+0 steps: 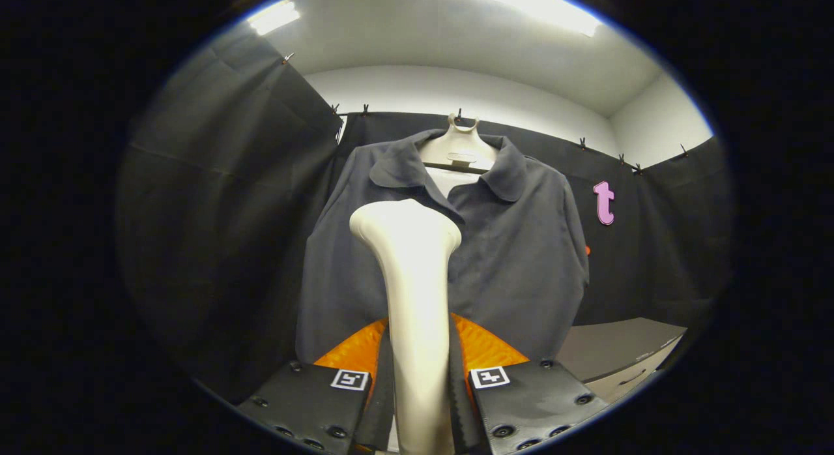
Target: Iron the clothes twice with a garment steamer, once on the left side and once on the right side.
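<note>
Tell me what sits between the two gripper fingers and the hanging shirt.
In the gripper view, the white garment steamer: the gripper is shut on its handle, and its head rises in front of the dark shirt.

The steamer [417,298] is cream-white. The shirt [515,246] is plain dark navy, on a white hanger [459,148]. The cabinet [619,354] is grey.

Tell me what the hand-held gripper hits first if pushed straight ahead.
Probably the shirt on its hanger: the hand-held gripper, shut on the steamer, points at it. Depth is unclear.
</note>
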Motion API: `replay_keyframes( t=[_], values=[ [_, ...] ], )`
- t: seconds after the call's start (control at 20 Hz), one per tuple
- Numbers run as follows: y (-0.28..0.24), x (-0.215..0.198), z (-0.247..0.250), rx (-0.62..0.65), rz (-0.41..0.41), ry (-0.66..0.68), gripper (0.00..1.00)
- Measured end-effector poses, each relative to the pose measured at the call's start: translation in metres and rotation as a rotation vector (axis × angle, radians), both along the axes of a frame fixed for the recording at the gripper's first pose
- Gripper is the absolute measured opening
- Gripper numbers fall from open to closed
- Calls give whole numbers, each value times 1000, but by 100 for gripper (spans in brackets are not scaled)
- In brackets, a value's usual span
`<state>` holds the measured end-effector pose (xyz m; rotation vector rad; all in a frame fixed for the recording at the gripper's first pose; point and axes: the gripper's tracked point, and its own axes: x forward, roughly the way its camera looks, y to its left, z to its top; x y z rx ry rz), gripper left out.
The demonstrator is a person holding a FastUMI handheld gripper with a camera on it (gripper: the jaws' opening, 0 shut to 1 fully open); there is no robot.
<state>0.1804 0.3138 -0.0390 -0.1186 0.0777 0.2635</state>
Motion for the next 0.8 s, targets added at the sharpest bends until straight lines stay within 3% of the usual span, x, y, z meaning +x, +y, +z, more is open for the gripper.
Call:
replay_keyframes(
  t=[0.8],
  values=[
    [1, -15, -116, -93, 6, 101, 43]
  ],
)
